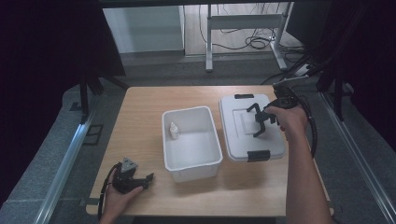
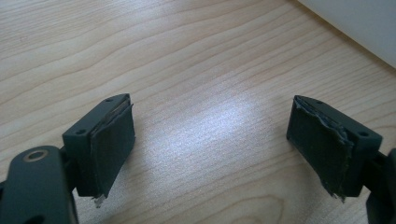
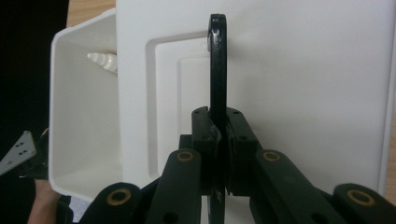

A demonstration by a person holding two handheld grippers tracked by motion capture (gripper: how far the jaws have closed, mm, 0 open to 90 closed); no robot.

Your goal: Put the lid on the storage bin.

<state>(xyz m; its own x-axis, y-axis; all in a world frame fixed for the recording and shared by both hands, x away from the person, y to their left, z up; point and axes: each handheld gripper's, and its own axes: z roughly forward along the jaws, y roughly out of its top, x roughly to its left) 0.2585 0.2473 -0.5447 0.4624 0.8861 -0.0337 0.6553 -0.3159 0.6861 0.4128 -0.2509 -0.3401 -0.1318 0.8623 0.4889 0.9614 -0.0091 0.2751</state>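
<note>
The right gripper (image 1: 266, 119) is over the white lid (image 1: 250, 128), which lies flat on the wooden table (image 1: 140, 121) just to the right of the white bin (image 1: 190, 142). Its jaws are squeezed tight on a thin black handle (image 3: 217, 60) that stands on edge in the right gripper view. A small white bottle (image 1: 173, 130) stands inside the bin, near its left wall. The left gripper (image 1: 135, 181) rests low at the near left corner of the table. Its jaws are wide apart and hold nothing, with bare wood between the pads (image 2: 112, 149).
</note>
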